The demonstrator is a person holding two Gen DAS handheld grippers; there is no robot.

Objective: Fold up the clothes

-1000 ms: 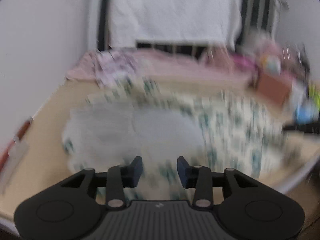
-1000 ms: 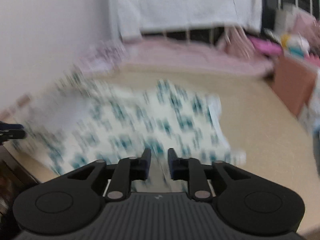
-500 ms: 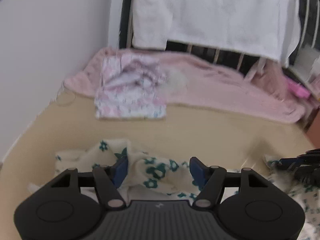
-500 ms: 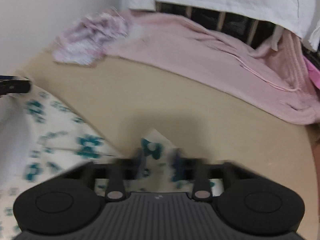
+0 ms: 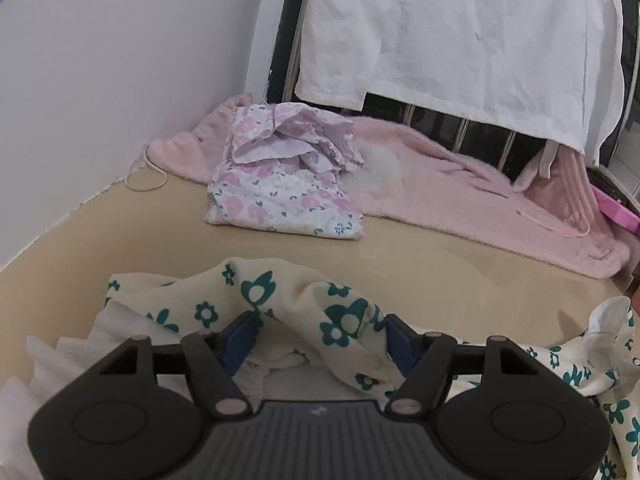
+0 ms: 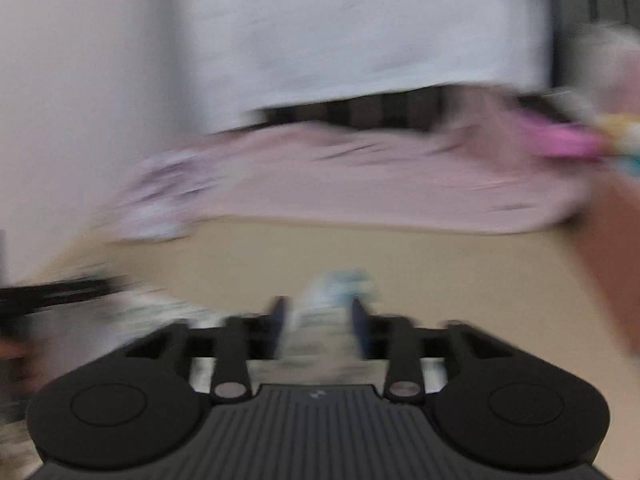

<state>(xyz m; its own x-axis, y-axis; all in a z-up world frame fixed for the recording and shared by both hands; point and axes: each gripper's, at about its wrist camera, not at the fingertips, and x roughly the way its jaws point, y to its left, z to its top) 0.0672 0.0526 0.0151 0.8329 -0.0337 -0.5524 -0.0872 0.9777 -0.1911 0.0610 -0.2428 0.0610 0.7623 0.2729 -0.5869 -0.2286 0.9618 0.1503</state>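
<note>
A cream garment with teal flowers [image 5: 304, 300] lies bunched on the tan table [image 5: 440, 264], right at my left gripper [image 5: 322, 334]. That gripper's jaws stand wide apart with a fold of the cloth lying between them. The right wrist view is blurred. There my right gripper [image 6: 318, 316] has a tuft of the same garment [image 6: 340, 284] between its jaws, which stand apart. The garment's far end shows at the right edge of the left wrist view [image 5: 608, 320].
A folded pink-flowered garment [image 5: 284, 188] lies at the back of the table on a pink fleece blanket [image 5: 460, 196]. A white towel [image 5: 460, 40] hangs on a dark rack behind. A white wall [image 5: 100, 80] runs along the left. A brown box [image 6: 616, 240] stands at the right.
Both grippers have moved forward across the table, carrying the flowered garment over itself. The left jaws have opened wider. The right gripper's jaws have opened and it is still moving.
</note>
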